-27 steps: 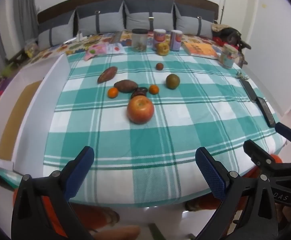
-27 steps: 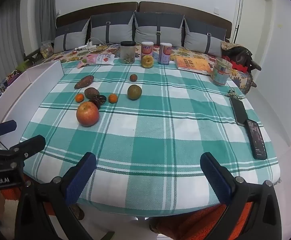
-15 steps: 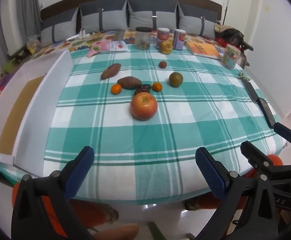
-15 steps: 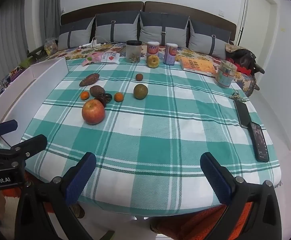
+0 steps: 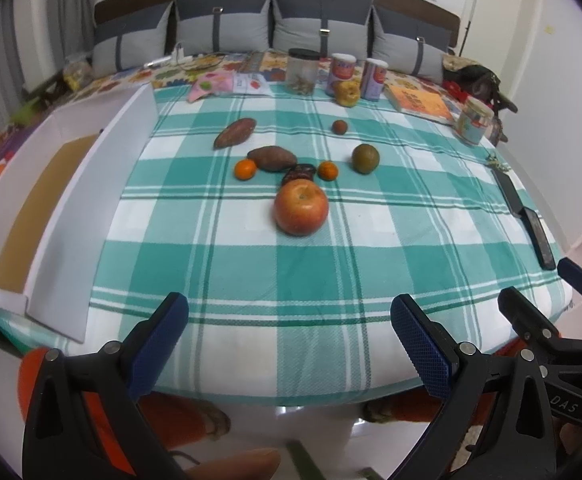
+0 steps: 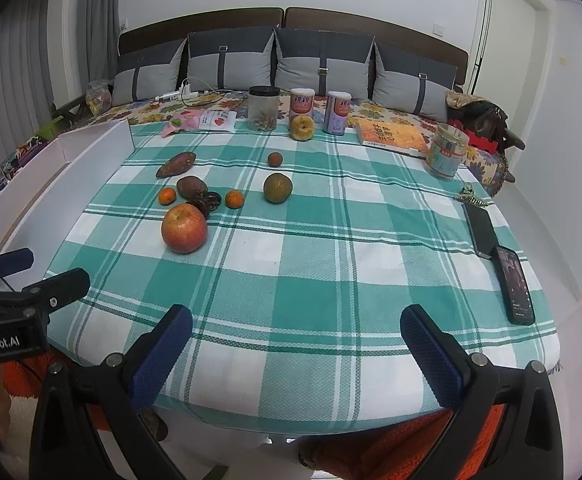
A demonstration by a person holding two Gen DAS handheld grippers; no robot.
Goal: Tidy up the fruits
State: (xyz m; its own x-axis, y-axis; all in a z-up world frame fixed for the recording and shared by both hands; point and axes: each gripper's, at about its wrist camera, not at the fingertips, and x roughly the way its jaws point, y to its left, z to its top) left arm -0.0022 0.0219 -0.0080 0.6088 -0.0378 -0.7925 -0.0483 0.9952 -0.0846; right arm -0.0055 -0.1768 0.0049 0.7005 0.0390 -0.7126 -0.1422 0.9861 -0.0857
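Observation:
A red apple (image 5: 301, 208) (image 6: 183, 228) sits on the green checked tablecloth (image 5: 291, 264). Behind it lie two small oranges (image 5: 245, 169) (image 5: 327, 170), two sweet potatoes (image 5: 271, 158) (image 5: 235, 133), a dark wrinkled fruit (image 5: 298, 174), a green-brown round fruit (image 5: 365, 158) (image 6: 277, 187), a small brown fruit (image 5: 339, 127) and a yellow fruit (image 5: 347, 93) at the back. My left gripper (image 5: 289, 320) is open and empty at the table's near edge. My right gripper (image 6: 297, 330) is open and empty, also at the near edge.
A white open box (image 5: 71, 200) with a brown bottom stands along the table's left side. Jars and cans (image 5: 341, 74), a book (image 5: 417, 102) and snack packets stand at the back. Two phones (image 6: 513, 282) lie at the right edge. A sofa is behind.
Both grippers have risen and tilted slightly, so the table and fruits sit a little lower in view. No fruit has moved.

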